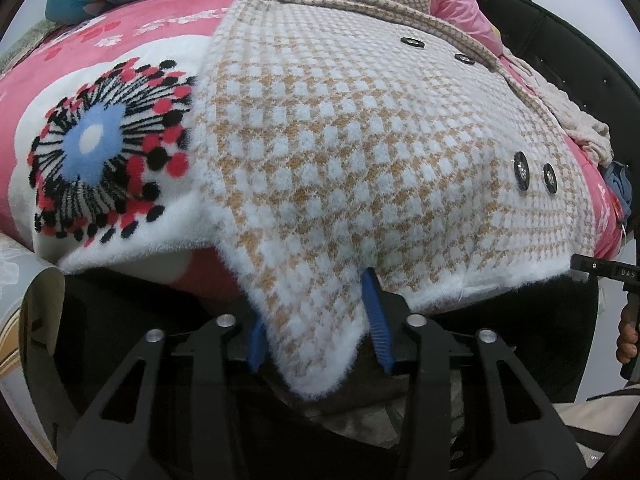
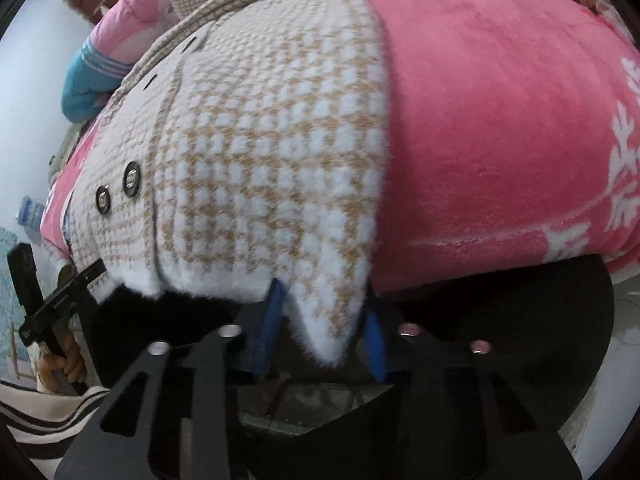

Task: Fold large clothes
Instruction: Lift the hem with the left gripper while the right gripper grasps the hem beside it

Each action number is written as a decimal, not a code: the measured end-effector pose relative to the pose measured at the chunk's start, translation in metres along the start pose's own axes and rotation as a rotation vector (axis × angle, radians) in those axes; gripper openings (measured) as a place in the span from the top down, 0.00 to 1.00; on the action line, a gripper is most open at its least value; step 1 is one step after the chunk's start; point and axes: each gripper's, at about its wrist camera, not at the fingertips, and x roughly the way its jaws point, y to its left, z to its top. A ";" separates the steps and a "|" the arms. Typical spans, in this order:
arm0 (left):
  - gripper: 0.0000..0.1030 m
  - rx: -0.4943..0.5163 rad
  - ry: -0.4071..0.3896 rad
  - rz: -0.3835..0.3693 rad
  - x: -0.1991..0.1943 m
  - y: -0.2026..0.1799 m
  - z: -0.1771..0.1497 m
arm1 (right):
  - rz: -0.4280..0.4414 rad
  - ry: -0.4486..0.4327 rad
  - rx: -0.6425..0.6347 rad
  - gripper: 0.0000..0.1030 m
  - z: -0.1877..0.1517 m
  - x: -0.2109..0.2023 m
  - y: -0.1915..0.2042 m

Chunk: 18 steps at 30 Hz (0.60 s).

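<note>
Two claws at a houndstooth coat's [image 1: 340, 152] hem on a pink blanket [image 2: 500, 140], left claw [image 1: 316, 328] and right claw [image 2: 324, 328] both parted, fluffy corners between blue fingers [image 1: 374, 316], unclamped.

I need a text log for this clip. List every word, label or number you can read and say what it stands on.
"DAS" on the black body of the right claw, cut off at the edge of the left wrist view.
White lettering woven into the pink blanket: too blurred to read.
Checked coat and its black buttons: no text to be read.
</note>
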 end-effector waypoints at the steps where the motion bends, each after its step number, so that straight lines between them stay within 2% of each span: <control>1: 0.67 0.011 -0.005 -0.002 -0.003 0.000 0.000 | -0.007 -0.003 -0.012 0.82 0.000 -0.001 0.004; 2: 0.69 0.022 -0.009 -0.004 -0.005 -0.001 -0.001 | -0.010 -0.006 -0.026 0.87 -0.001 -0.002 0.007; 4: 0.78 0.046 -0.019 -0.010 -0.012 -0.003 -0.001 | -0.016 -0.016 -0.041 0.89 -0.001 -0.005 0.012; 8: 0.90 0.074 -0.058 -0.024 -0.028 -0.009 0.001 | -0.017 -0.049 -0.066 0.91 -0.001 -0.016 0.020; 13: 0.92 0.103 -0.134 -0.025 -0.054 -0.022 0.014 | 0.004 -0.107 -0.092 0.92 0.005 -0.037 0.034; 18: 0.93 0.115 -0.216 -0.071 -0.081 -0.034 0.032 | 0.020 -0.209 -0.143 0.92 0.022 -0.066 0.048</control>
